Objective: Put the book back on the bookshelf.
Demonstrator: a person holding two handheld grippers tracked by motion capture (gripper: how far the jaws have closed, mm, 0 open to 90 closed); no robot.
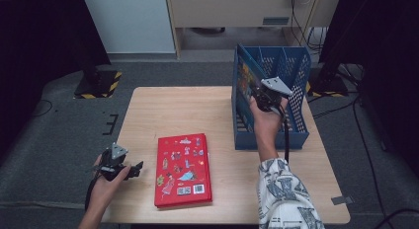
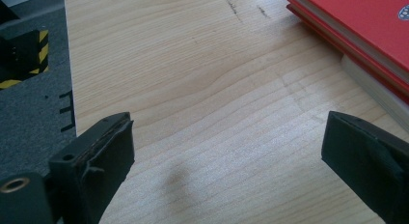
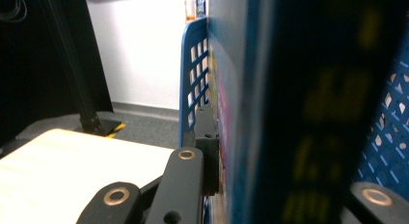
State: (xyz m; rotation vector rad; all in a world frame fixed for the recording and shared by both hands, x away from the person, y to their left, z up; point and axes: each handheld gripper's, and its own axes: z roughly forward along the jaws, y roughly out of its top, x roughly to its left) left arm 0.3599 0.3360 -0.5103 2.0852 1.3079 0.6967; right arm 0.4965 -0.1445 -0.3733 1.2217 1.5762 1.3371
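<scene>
While the right gripper clamps a stiff, slippery-covered book by its near edge in the far-right rack, the left gripper gapes empty.

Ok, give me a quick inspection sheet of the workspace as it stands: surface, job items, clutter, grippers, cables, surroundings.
Surface: light wood table, faint marks near the books.
Job's things: blue book upright in the blue mesh rack; red books stacked flat at the front.
Clutter: nothing seen.
Grippers: right gripper shut on the blue book at the rack's left side; left gripper open over bare table, beside the red books.
Cables: black cable trails from the right gripper along the forearm.
Surroundings: grey floor, hazard-striped stand base, floor cables at right.
</scene>
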